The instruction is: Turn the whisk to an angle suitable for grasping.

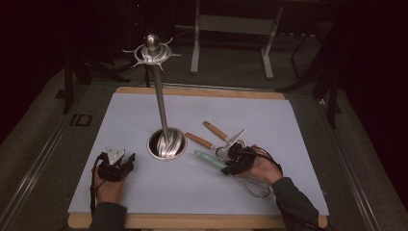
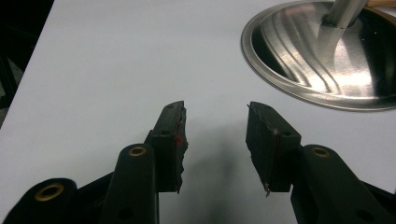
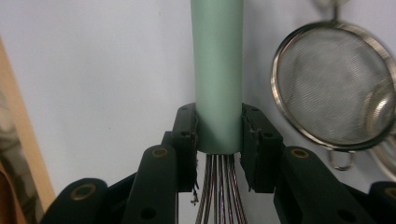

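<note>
Got my right gripper [image 3: 218,140] clamped on the whisk's green handle [image 3: 218,70] next to the strainer [image 3: 334,86], left gripper [image 2: 215,135] just sitting open by the stand's base [image 2: 327,56].

left claw [image 2: 215,135]: black, brass rivets | right claw [image 3: 218,140]: same | sleeves [image 1: 296,197]: seemingly dark grey

The whisk's [image 3: 218,74] green handle runs off the right gripper view at twelve o'clock, its wires leaving at six. A mesh strainer [image 3: 334,88] (rim cropped at three o'clock) hides blurred metal behind its mesh.
</note>
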A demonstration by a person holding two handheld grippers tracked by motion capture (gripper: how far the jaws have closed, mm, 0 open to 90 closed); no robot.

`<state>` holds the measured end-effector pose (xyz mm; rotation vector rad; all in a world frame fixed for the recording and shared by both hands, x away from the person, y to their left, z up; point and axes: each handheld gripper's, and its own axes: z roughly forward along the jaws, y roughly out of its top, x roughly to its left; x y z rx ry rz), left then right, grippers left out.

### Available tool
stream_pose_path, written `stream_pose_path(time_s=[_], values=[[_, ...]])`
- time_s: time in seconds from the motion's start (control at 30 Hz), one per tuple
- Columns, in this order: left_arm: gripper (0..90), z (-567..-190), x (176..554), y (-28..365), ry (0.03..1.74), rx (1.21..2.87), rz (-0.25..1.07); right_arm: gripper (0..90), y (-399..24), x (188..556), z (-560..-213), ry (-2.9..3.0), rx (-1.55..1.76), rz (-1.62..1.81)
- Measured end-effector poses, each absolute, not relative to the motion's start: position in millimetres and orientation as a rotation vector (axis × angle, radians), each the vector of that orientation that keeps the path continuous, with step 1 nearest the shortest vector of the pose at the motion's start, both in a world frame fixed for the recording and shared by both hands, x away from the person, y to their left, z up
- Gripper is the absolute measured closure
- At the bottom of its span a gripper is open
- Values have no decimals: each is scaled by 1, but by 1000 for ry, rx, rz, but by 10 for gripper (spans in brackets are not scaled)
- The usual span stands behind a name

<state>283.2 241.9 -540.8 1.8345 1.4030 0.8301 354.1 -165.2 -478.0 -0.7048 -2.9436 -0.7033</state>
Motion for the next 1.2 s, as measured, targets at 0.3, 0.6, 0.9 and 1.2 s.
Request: stream_pose_path(time_s=[0.3, 0.6, 0.9, 1.2], values=[[578, -541, 283, 242, 1403, 1835, 831, 689, -177, 358, -459, -2904, -780, -890], [578, -541, 283, 242, 1404, 1834, 831, 690, -184, 363, -444, -2850, -903, -1137], [578, -541, 283, 242, 1404, 1837, 832, 690, -183, 361, -431, -2849, -961, -1307], [578, -541, 283, 242, 1406, 1835, 830, 690, -178, 356, -416, -2866, -951, -1441]])
